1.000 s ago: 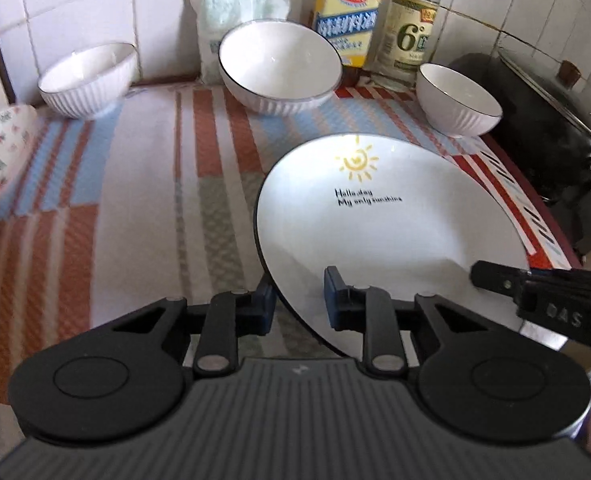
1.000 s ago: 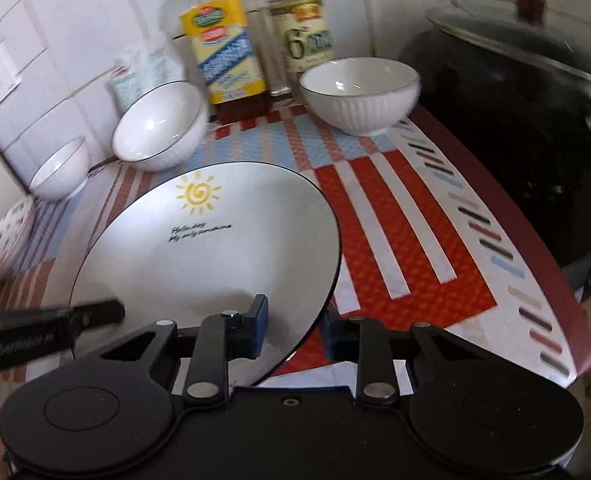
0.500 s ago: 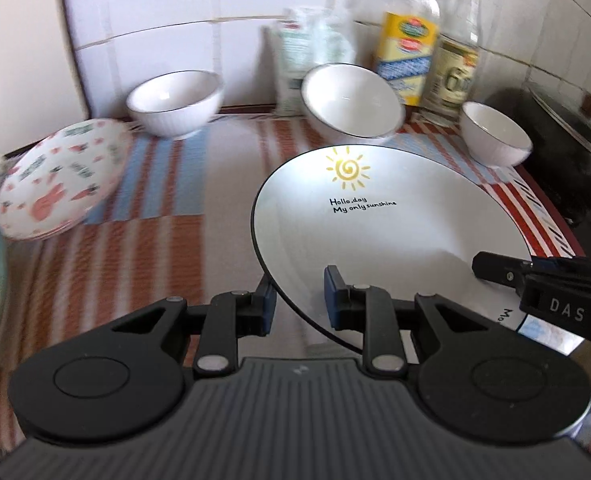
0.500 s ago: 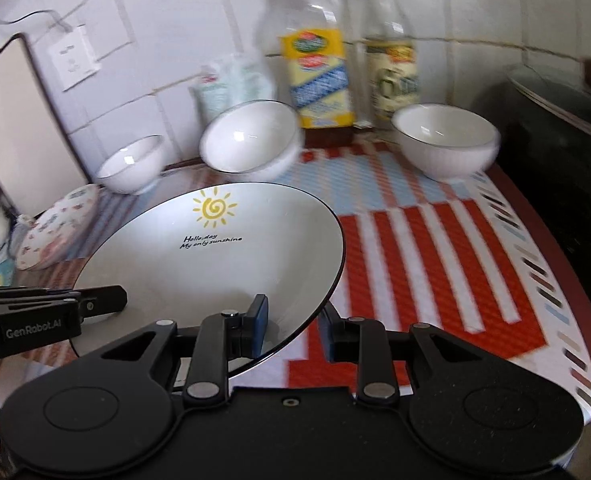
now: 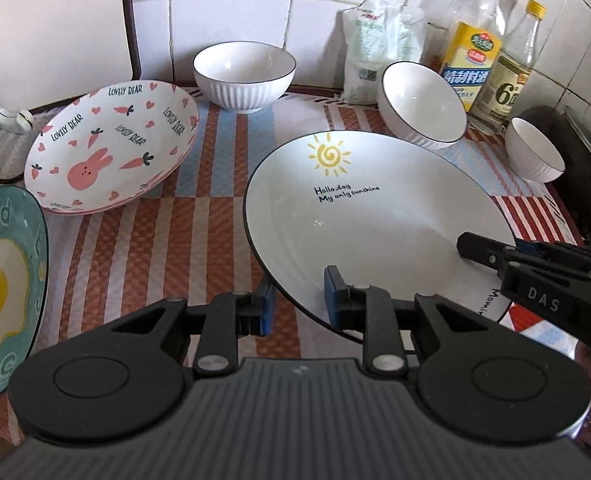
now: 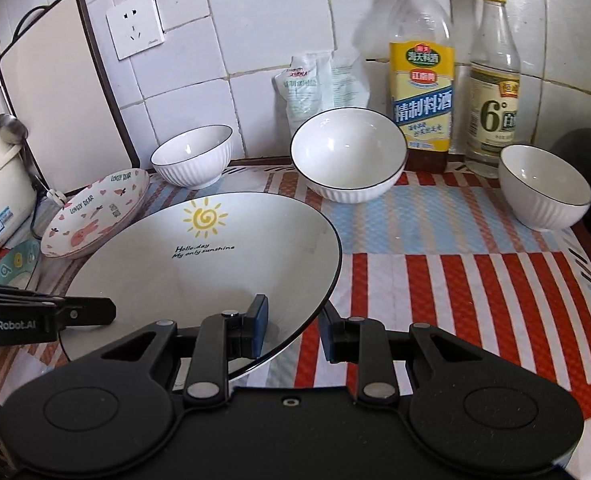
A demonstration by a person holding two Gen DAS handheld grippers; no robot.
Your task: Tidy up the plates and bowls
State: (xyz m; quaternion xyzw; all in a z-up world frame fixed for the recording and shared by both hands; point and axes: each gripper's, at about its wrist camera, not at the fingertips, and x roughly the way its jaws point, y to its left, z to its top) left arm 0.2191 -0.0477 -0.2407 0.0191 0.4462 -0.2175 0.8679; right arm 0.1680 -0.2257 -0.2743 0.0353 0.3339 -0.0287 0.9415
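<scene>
1. two grippers shared one load: the left gripper [image 5: 297, 298] and the right gripper [image 6: 293, 330] each pinched the rim of the sunshine plate [image 5: 375, 216], one blue pad over the rim and one under it.
2. seen from the left gripper, the plate spread ahead and to the right of its fingers, its near-left edge caught between them; the right gripper entered from the right and clamped the opposite side.
3. seen from the right gripper, the plate [image 6: 215, 268] spread ahead and to the left of its fingers, held clear above the striped mat [image 6: 455, 280].
4. beyond the left fingers and off to their left lay the rabbit plate [image 5: 111, 148]; nearer on that side lay the fried-egg plate [image 5: 7, 276].
5. three white ribbed bowls stood farther ahead: the left bowl [image 5: 243, 76] by the tiled wall, the middle bowl [image 5: 421, 104] tipped just beyond the plate's far rim, and the right bowl [image 5: 533, 154] near two bottles [image 6: 421, 68].
6. judged by its glazed white surface, the plate was likely stiff, smooth, slippery and breakable, with enough weight to swing on one pinch.
7. a hold on opposite sides of the rim, as here, seemed soundest; the thin raised lip gave the pads something to catch.
8. lowering it level onto another plate looked like the likely step, and any tilt or knock risked a chip.
</scene>
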